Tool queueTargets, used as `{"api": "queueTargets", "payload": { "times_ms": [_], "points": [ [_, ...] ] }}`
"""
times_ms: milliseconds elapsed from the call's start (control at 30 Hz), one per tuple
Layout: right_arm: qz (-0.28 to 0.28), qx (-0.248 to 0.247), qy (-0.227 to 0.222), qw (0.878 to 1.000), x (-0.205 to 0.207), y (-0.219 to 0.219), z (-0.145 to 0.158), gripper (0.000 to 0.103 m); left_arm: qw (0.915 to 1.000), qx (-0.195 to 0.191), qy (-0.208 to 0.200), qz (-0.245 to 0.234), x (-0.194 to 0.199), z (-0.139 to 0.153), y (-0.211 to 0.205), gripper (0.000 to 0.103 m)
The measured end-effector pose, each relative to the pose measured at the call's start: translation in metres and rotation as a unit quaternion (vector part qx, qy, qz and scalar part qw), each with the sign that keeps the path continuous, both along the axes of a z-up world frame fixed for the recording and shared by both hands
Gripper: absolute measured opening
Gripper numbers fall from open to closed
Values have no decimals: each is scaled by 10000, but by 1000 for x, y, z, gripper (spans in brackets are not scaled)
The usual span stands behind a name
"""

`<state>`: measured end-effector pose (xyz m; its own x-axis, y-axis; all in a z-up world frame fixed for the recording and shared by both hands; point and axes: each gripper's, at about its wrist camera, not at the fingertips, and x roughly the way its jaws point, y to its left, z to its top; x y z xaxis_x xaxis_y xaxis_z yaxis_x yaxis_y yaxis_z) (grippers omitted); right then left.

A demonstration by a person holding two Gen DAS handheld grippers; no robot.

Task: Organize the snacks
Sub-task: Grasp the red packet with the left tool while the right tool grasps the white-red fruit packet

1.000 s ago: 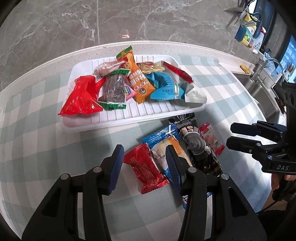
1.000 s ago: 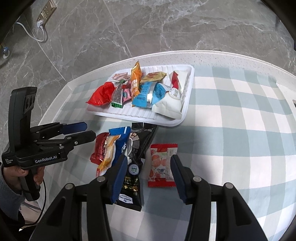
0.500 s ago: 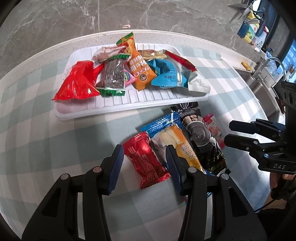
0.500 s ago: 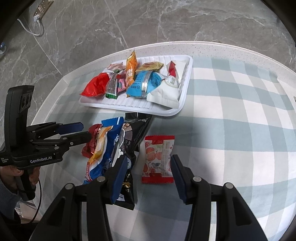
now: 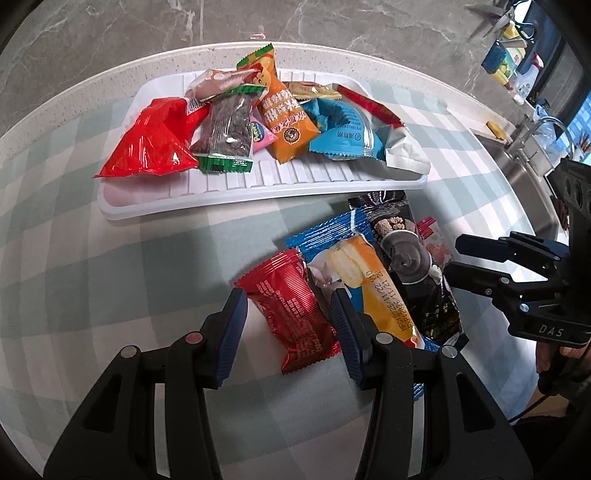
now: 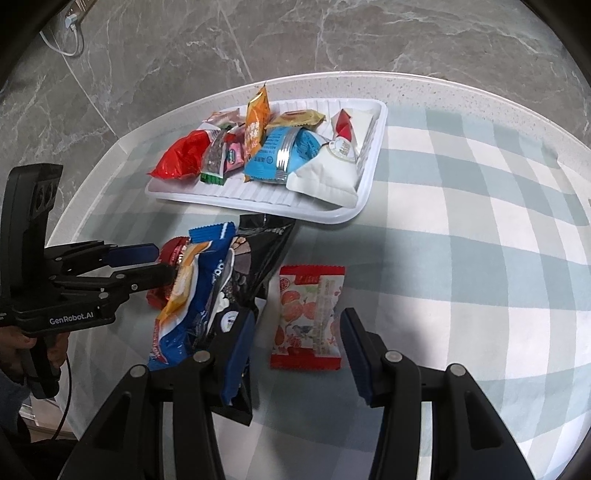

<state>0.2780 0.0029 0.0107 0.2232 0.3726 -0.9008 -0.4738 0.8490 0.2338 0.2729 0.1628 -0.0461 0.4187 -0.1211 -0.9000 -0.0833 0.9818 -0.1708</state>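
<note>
A checked tablecloth bears a white ribbed tray [image 5: 258, 199] [image 6: 332, 216] holding several snack packets. In front of it lie loose packets. My left gripper [image 5: 288, 325] [image 6: 147, 264] is open and points steeply down, its blue pads either side of a small red packet [image 5: 291, 314] [image 6: 173, 251] with a gap on each side. A blue-and-orange packet [image 5: 369, 280] [image 6: 195, 295] and a long black packet [image 5: 413, 266] [image 6: 255, 258] lie just right of it. My right gripper [image 6: 297, 343] [image 5: 480, 266] is open around a white packet with red ends [image 6: 310, 317], not touching it.
The round table's pale rim [image 6: 406, 79] curves close behind the tray, with grey marble floor beyond. A steel sink with a tap [image 5: 535, 133] lies to the far right. A wall socket with a cable [image 6: 70, 22] sits at the upper left. A hand [image 6: 14, 347] grips the left gripper's handle.
My left gripper has come down, so the red packet now lies deeper between its fingers. The right gripper has sunk slightly over the white packet. Both jaws kept their width.
</note>
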Motion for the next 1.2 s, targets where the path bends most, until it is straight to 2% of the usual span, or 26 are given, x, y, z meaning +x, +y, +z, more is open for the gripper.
{"api": "queueTargets", "payload": {
  "times_ms": [533,733,800,900,1200],
  "points": [
    [144,-189,83,9997,3,8,-11,51,10000,54,73,26,8,-13,-2,45],
    [263,-315,-11,9992,1,12,-14,39,10000,57,2,-27,8,-14,-5,44],
    [251,-282,-20,9993,1,12,-14,37,9999,92,-18,-57,8,-15,-7,33],
    [198,-168,31,9997,2,8,-14,35,9998,141,-59,-117,7,-15,-11,28],
    [-5,210,266,9994,5,-10,-14,32,9998,-112,-190,-12,2,-15,-7,21]
  ]
}}
